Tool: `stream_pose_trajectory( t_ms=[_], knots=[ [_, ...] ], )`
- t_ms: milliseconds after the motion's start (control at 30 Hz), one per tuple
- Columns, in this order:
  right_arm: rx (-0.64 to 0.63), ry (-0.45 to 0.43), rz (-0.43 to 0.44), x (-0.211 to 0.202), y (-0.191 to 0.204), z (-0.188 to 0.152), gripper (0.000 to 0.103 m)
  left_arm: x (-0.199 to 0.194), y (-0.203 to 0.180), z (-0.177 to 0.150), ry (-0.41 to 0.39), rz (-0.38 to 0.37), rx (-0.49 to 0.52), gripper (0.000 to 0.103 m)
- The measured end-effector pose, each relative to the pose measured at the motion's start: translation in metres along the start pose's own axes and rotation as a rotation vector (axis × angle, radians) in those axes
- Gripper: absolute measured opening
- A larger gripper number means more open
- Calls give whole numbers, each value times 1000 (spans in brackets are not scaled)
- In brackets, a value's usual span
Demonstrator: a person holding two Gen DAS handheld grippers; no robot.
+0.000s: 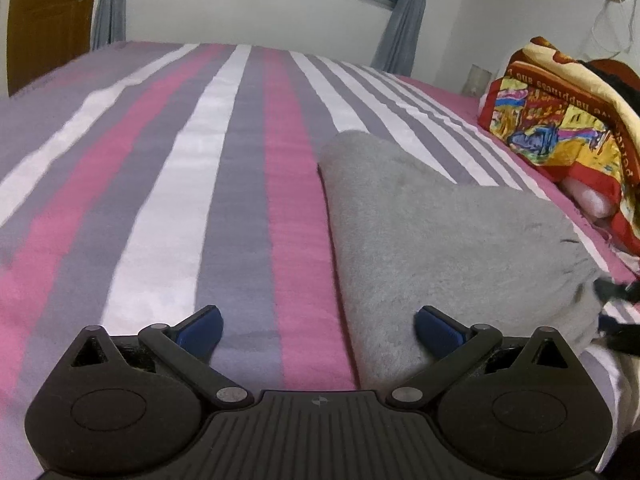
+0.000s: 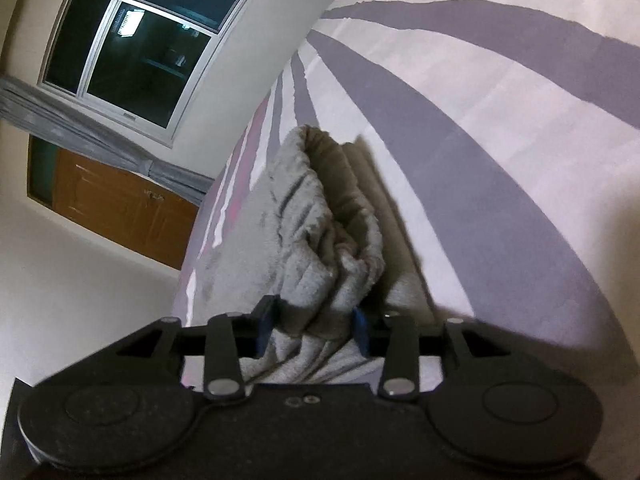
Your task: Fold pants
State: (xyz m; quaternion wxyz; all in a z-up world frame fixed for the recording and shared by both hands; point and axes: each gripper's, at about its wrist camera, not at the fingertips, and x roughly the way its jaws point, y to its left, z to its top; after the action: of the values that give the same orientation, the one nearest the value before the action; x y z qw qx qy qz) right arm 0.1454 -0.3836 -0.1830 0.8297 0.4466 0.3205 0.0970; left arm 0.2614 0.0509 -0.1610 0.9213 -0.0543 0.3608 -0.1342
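The grey fleece pants (image 1: 432, 236) lie folded lengthwise on the striped bed (image 1: 224, 160), right of centre. My left gripper (image 1: 318, 326) is open and empty, low over the bed, its right finger over the pants' near left edge. My right gripper (image 2: 314, 326) is shut on a bunched end of the pants (image 2: 320, 232), lifted off the bed (image 2: 500, 128). The right gripper also shows in the left wrist view (image 1: 616, 304) at the pants' right end.
A colourful folded blanket (image 1: 560, 120) lies at the bed's right side. A window with grey curtains (image 1: 400, 32) and a wall are beyond the far edge. A wooden door (image 1: 48, 20) stands at far left.
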Motion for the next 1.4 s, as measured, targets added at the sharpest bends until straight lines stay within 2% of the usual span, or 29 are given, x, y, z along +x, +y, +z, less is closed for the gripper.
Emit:
stream_pose_trajectory(
  t_ms=[33, 67, 133, 167, 233, 267, 300, 333, 367, 400, 433, 467, 533, 567, 633, 667, 700, 733, 767, 833, 900, 1000, 1167, 1400],
  knots=[
    [-26, -44, -36, -9, 2, 2, 64, -3, 0, 1, -10, 6, 6, 103],
    [-68, -96, -83, -20, 8, 4, 63, -7, 0, 3, -27, 9, 7, 103],
    [-218, -156, -170, -26, 26, 4, 45, -8, 1, 5, -30, 7, 2, 103],
    [-301, -159, -170, -23, 36, 2, 42, 0, -2, 4, 18, 8, 18, 103],
    [-473, -108, -195, -7, 54, -7, 39, 11, -8, 1, 48, 9, 48, 103],
    [-571, -40, -267, 12, 57, -13, 42, 12, -10, 1, 49, 1, 53, 103],
    [-590, 0, -306, 23, 51, -15, 45, 13, -11, 5, 52, -9, 58, 103],
    [-541, 9, -299, 25, 42, -8, 55, 11, -11, 7, 46, -16, 64, 103],
    [-495, 18, -290, 22, 37, 1, 60, 9, -11, 12, 29, -23, 71, 103],
    [-488, -10, -284, 18, 39, 9, 54, 9, -9, 17, 14, -36, 76, 103],
    [-509, -60, -289, 15, 46, 14, 41, 11, -8, 22, 7, -48, 79, 103],
    [-533, -90, -290, 14, 52, 21, 37, 17, -7, 30, 5, -51, 81, 103],
    [-542, -98, -268, 24, 64, 37, 37, 32, -7, 43, 11, -52, 81, 100],
    [-545, -94, -271, 31, 68, 43, 38, 43, -7, 51, 22, -52, 76, 94],
    [-578, -53, -282, 58, 72, 54, 43, 70, -6, 64, 74, -44, 54, 93],
    [-577, 4, -315, 69, 69, 55, 47, 81, -6, 66, 105, -47, 48, 93],
    [-559, 81, -362, 84, 63, 55, 56, 89, -6, 69, 129, -56, 44, 96],
    [-518, 88, -358, 85, 54, 56, 65, 93, -9, 71, 139, -55, 48, 97],
    [-481, 83, -338, 81, 48, 60, 69, 94, -12, 74, 144, -50, 65, 97],
    [-417, 75, -286, 67, 40, 64, 68, 88, -18, 72, 136, -40, 109, 97],
    [-412, 49, -240, 52, 37, 60, 68, 77, -23, 67, 125, -36, 156, 97],
    [-386, 78, -178, 36, 26, 49, 68, 62, -24, 60, 118, -52, 178, 97],
    [-341, 93, -147, 24, 26, 38, 69, 48, -20, 48, 109, -60, 160, 97],
    [-281, 102, -127, 21, 16, 39, 69, 40, -18, 36, 109, -69, 141, 97]
  ],
)
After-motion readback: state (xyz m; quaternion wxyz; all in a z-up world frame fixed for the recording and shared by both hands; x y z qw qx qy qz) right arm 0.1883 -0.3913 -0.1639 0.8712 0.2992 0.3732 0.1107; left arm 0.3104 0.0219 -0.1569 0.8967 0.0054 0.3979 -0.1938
